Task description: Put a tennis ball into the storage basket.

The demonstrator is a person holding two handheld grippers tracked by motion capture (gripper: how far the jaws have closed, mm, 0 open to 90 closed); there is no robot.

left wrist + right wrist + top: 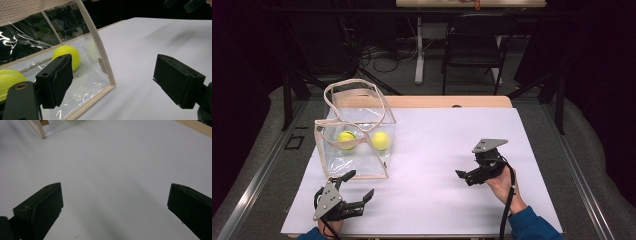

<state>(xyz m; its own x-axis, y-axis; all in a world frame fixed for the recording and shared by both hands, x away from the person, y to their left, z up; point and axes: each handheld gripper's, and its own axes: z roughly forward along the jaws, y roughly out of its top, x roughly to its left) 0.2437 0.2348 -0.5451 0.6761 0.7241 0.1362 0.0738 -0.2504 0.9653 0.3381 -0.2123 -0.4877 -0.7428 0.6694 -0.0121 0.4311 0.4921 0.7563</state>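
Item 1, left tool [360, 185]: held low at the near edge of the tabletop [447, 145], jaws spread wide and grasping nothing. One jaw tip sits just beside the near bottom corner of the bag; in the left tool's own view the other jaw stands over bare white surface. Judged purpose: lined up to take the bag's corner edging between the jaws.

Item 2, right tool [468, 176]: held in the person's right hand [501, 184], well apart from the bag, jaws released and empty. Its own view looks across bare tabletop toward the bag's far-off corner. Judged purpose: waiting clear so the left tool can work first.

Item 3, clear plastic tote bag [357, 140]: stands upright directly ahead of the left tool, mouth up, cream fabric trim [100, 47] along its edges. Cream handles [357, 95] loop above the opening, one drooping inward. Stiff sides keep it open without support.

Item 4, tennis balls, two, yellow-green: first ball [346, 138] and second ball [381, 140] rest side by side on the bag's floor, just beyond the left tool's jaws, seen through the transparent wall. Contained, so they cannot roll off.

Item 5, folding chair [474, 45]: on the floor, far beyond both tools, unused.
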